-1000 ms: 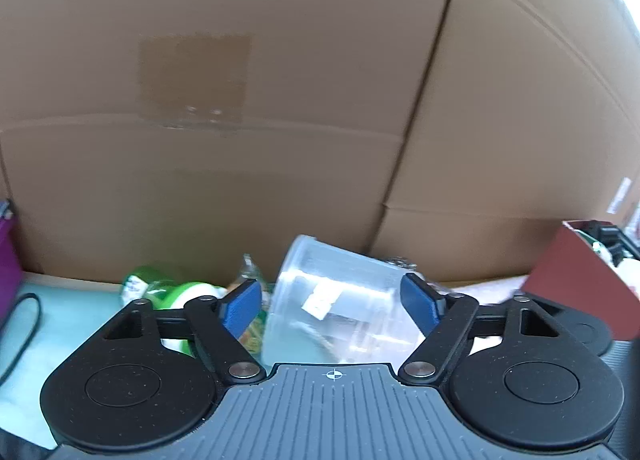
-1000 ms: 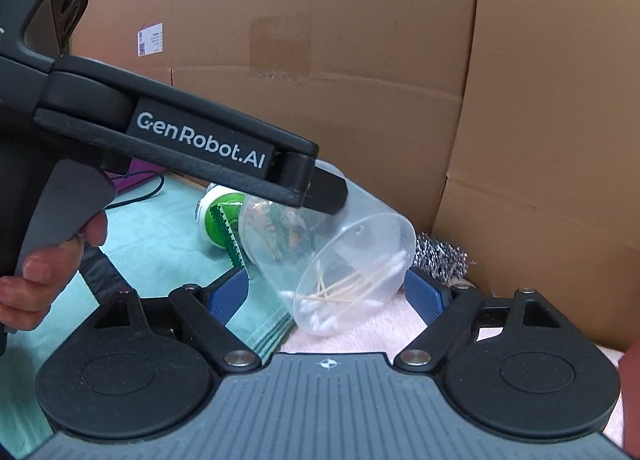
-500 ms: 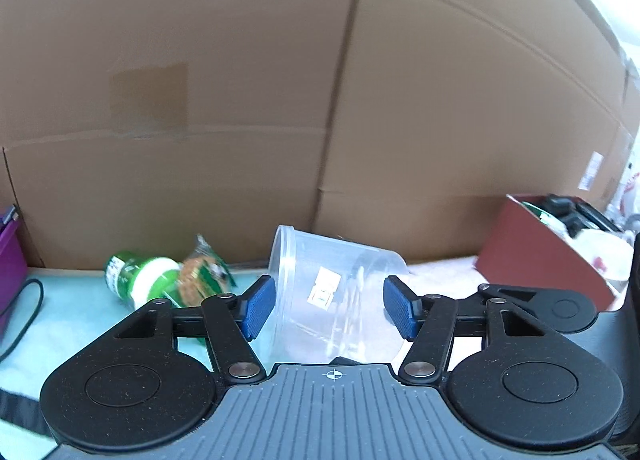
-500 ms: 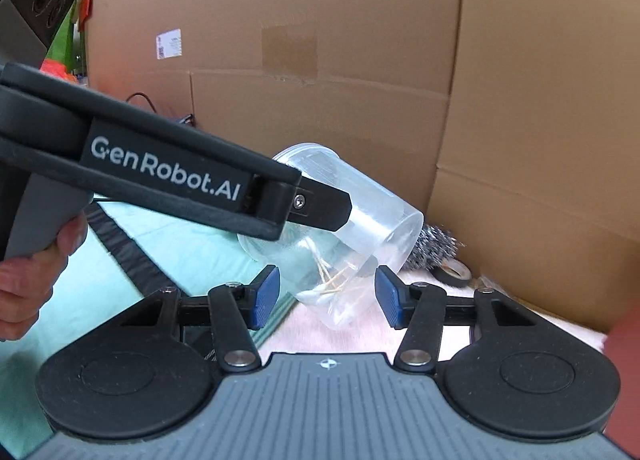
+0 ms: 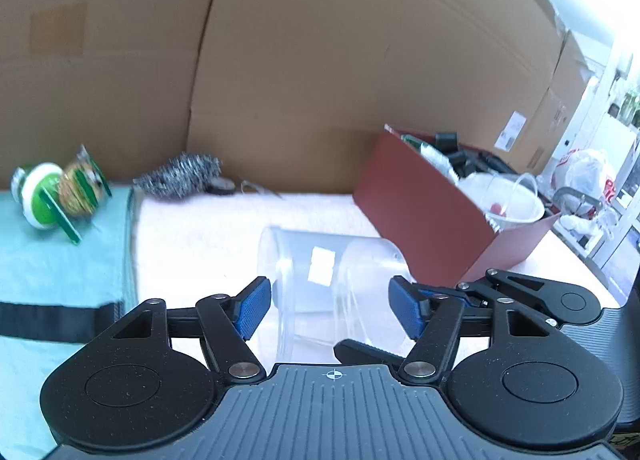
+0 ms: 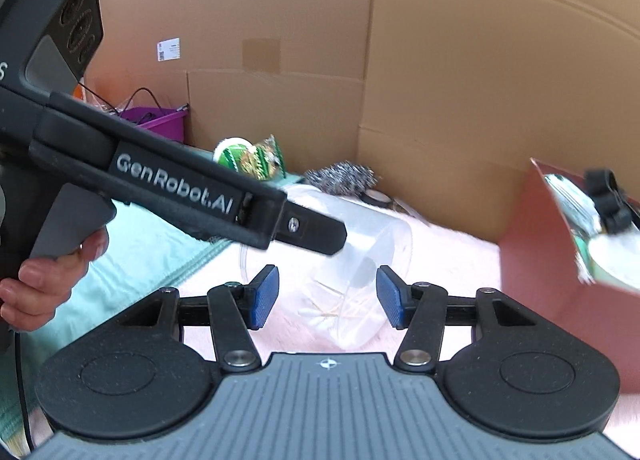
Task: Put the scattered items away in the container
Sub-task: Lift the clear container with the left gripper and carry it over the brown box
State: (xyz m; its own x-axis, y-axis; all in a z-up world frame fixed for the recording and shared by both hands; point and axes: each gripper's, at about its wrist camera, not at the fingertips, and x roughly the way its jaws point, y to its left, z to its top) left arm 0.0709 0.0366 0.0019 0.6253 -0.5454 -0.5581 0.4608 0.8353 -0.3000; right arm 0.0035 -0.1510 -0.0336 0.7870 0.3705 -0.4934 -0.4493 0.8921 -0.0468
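A clear plastic tub (image 5: 328, 284) with cotton swabs (image 6: 340, 310) inside lies tilted on its side over the pink towel (image 5: 208, 228). Both grippers are shut on it. My left gripper (image 5: 330, 306) has its blue pads on either side of the tub's body. My right gripper (image 6: 326, 296) clamps its closed end; the left gripper's finger (image 6: 308, 230) crosses above. The dark red box (image 5: 432, 212) with several items in it stands to the right, also in the right wrist view (image 6: 560, 260).
A green bottle (image 5: 38, 200) with a snack packet (image 5: 82, 190) lies on the teal cloth (image 5: 60, 268). A steel scourer (image 5: 180, 176) sits by the cardboard wall (image 5: 320, 60). A purple bin (image 6: 156, 122) stands at far left.
Both grippers have carried the tub rightward, away from the green bottle and toward the red box. The scourer has come into view behind it.
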